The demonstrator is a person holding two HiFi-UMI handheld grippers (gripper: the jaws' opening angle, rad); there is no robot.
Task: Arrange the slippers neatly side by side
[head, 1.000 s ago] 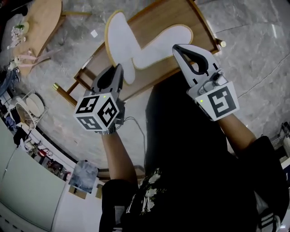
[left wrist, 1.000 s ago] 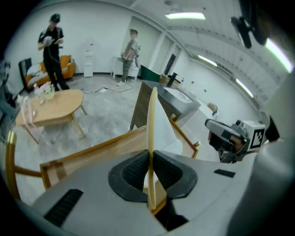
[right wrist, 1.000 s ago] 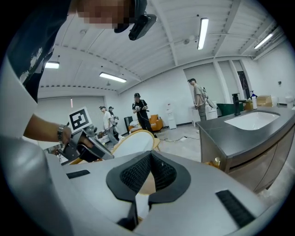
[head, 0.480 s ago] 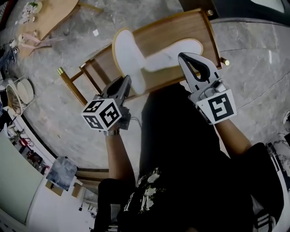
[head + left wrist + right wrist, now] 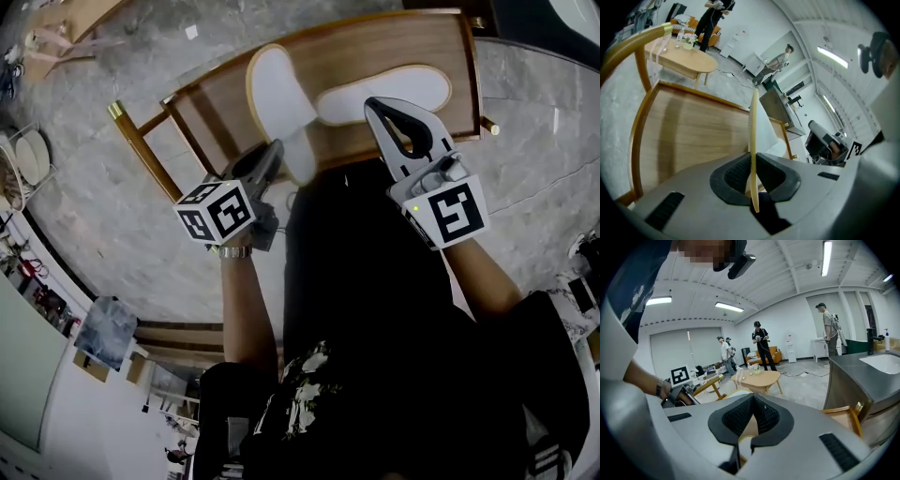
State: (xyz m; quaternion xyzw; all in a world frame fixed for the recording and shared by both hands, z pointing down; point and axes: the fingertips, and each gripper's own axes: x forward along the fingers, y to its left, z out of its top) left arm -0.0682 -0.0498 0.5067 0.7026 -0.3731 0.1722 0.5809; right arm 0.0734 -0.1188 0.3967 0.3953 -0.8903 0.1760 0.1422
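White slipper (image 5: 272, 89) pinched by its tan rim in left gripper (image 5: 270, 157), jaws nearly closed on it, above wooden chair seat (image 5: 375, 45). Second slipper (image 5: 394, 89) lies flat on the seat, angled away. Right gripper (image 5: 377, 108) fully closed, empty, tip at its near end. Looks mid-placement; next move: lay the held one parallel, just beside.

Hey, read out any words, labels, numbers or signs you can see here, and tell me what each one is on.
No readable words or numbers anywhere.
Left cube, on the left gripper: black-and-white square marker patterns, no text.
Right cube, on the right gripper: the same.
White print on the person's black shirt: too blurred to read.
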